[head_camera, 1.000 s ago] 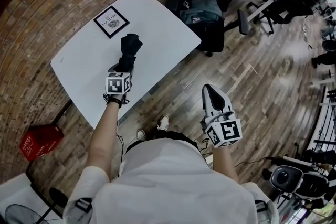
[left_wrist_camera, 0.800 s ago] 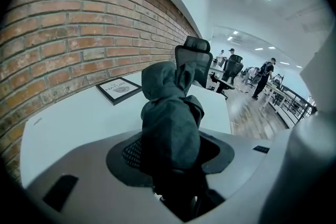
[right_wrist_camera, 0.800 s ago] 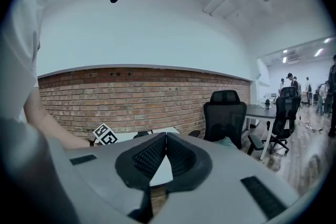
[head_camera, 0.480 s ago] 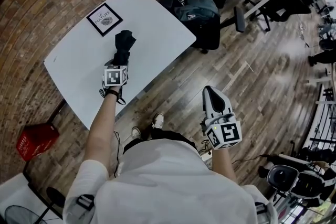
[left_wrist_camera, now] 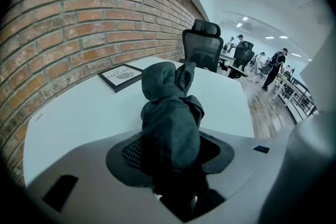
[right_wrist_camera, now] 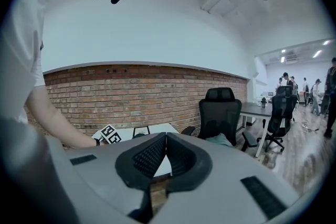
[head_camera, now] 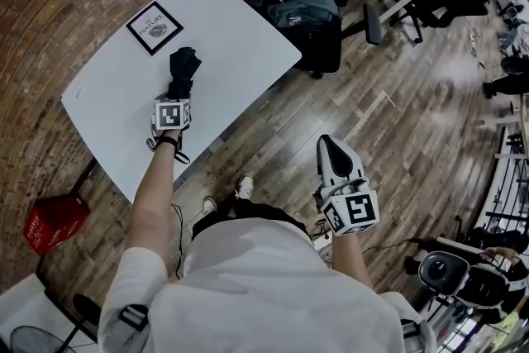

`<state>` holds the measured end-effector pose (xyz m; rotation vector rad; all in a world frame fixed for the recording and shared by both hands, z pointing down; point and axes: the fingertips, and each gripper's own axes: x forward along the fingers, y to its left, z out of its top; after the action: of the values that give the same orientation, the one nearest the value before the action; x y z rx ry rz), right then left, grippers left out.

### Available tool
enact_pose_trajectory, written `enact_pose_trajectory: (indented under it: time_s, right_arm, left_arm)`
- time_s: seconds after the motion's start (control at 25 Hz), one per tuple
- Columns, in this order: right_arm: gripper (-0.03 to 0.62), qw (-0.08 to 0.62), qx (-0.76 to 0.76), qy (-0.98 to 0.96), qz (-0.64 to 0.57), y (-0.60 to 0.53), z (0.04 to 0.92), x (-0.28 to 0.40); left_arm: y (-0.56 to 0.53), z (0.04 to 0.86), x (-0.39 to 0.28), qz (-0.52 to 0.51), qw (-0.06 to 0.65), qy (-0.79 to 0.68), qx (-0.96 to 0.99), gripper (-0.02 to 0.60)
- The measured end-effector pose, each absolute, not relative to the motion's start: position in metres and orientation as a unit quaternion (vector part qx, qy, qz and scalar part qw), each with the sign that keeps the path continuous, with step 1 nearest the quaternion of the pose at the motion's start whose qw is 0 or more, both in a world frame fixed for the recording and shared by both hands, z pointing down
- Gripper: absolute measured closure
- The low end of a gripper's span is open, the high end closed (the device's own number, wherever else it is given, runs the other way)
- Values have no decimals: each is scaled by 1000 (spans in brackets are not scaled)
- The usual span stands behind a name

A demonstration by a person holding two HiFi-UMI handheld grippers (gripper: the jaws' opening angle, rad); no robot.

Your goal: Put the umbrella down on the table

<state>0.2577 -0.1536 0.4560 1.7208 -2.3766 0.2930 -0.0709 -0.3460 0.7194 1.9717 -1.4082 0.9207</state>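
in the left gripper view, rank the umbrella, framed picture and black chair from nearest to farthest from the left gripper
1. umbrella: clamped in the left gripper, dead centre.
2. framed picture: flat on the table, ahead and to the left.
3. black chair: past the table's far edge, ahead and slightly right.

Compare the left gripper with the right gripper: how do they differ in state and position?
The left gripper is clamped on the folded dark umbrella; the right gripper is shut on nothing. The left gripper is over the white table; the right gripper is over the wooden floor. Both point forward.
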Motion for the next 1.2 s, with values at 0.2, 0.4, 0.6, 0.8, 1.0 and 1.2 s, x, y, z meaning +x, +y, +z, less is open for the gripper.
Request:
enact_pose_trajectory:
  time_s: [0.2,0.4,0.6,0.8,1.0,1.2]
  right_arm:
    - [574,97,587,-798,101,-150,458,268]
    - [574,100,592,-793,104,-151,459,280]
    - [574,99,591,-794,106,-151,463,282]
    - [574,97,591,-794,105,-152,462,281]
    - [574,104,591,-793,107,-150,464,284]
    - [574,107,591,-792,107,-149,464,284]
  left_arm:
    - [-347,730,-74,347,289,-530,718,359]
    - [-348,739,-74,357,288,-530,713,353]
    - [-347,745,-75,363,281,-536,709,337]
    - [-348,750,-78,358,302,-534,704,295]
    - [-350,750,-78,353,293,-534,711,279]
    - [-352,749,-83,350,285,-546,706,246]
